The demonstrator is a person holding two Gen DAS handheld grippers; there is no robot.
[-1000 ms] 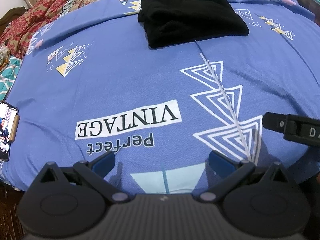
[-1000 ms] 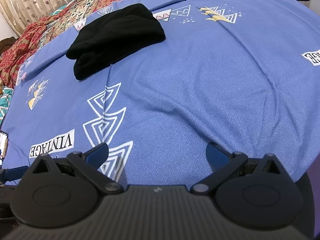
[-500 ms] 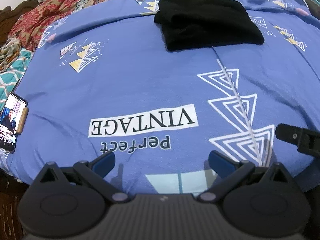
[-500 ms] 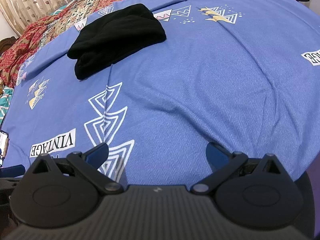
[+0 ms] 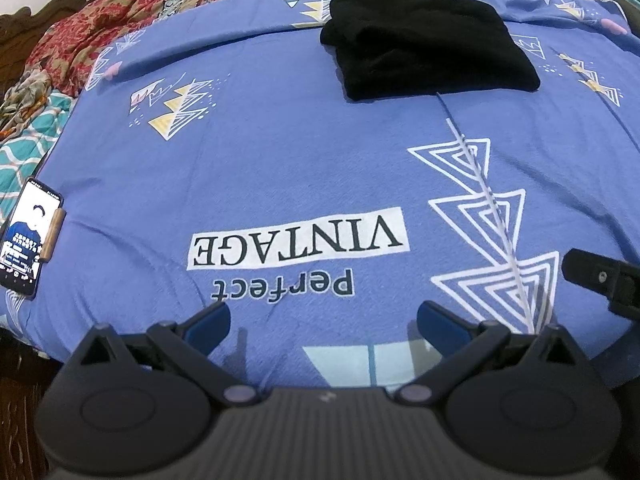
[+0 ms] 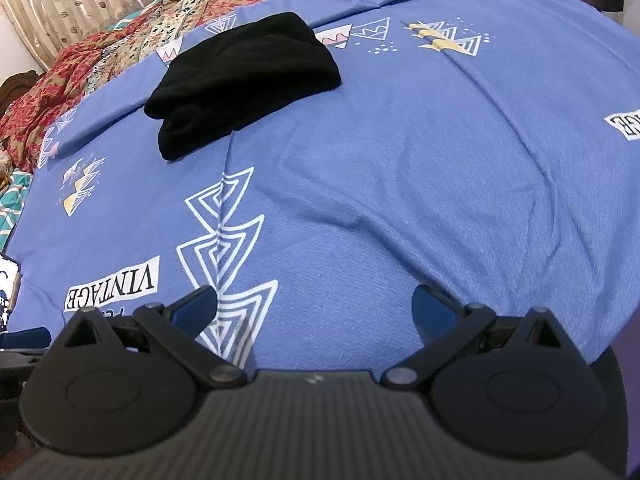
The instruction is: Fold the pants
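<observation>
The phone point(image 6: 9, 292) is cut off by the right view's left edge.

Folded black pants point(image 5: 428, 44) on bedsheet point(image 5: 280, 152)

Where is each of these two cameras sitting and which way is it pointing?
Left wrist view: sits on the left gripper, looks forward over the blue bedsheet at the folded black pants; its open fingers show, with part of the right gripper at the right edge.
Right wrist view: sits on the right gripper, faces the same bed from further right; its open fingers show.
Shared: pants, "VINTAGE" print, phone.
</observation>
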